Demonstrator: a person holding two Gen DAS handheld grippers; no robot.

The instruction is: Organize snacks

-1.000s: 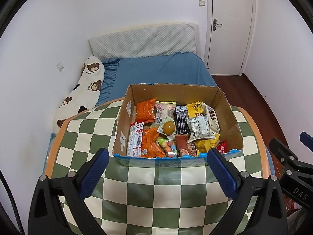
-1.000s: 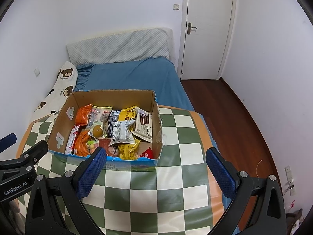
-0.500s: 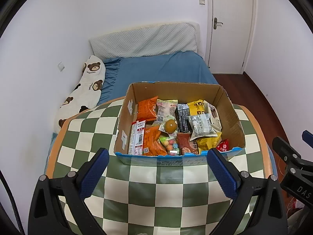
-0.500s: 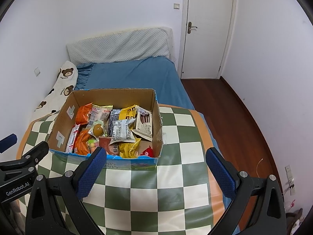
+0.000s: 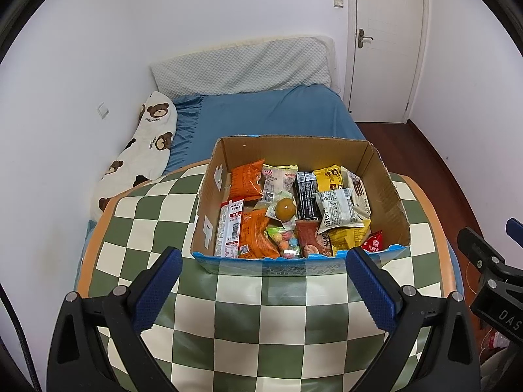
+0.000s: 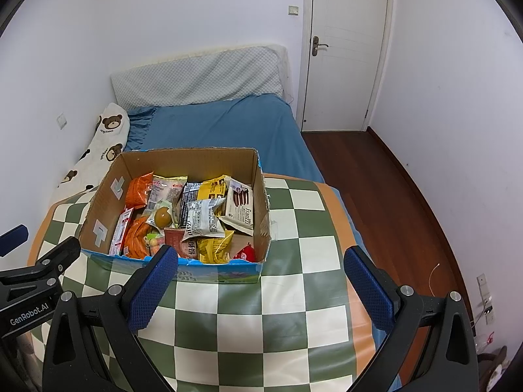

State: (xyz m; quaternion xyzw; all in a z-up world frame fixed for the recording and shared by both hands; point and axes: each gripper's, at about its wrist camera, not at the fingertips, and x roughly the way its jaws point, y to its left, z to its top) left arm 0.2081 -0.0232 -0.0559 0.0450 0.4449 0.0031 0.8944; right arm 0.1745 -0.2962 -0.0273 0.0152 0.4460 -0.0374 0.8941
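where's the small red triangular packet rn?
In the cardboard box, near right corner: the red triangular packet lies beside the yellow packet in the left wrist view.

Bench [image 5: 228, 326] covered w/ green-and-cream checked cloth, orange edge seen at 3 and 9 o'clock. One cardboard box [image 5: 389, 196] of snacks set directly on it, toward 12 o'clock, near the far edge.

The table [image 5: 130, 215] wears a green-and-cream check with an orange rim. The brown cardboard box [image 5: 389, 196] has a blue front edge. Orange packets [image 5: 246, 183], a yellow packet [image 5: 330, 176] and a black one [image 5: 306, 196] lie inside. The bed sheet [image 5: 271, 114] is blue; the white pillow [image 5: 143, 150] carries brown bears.
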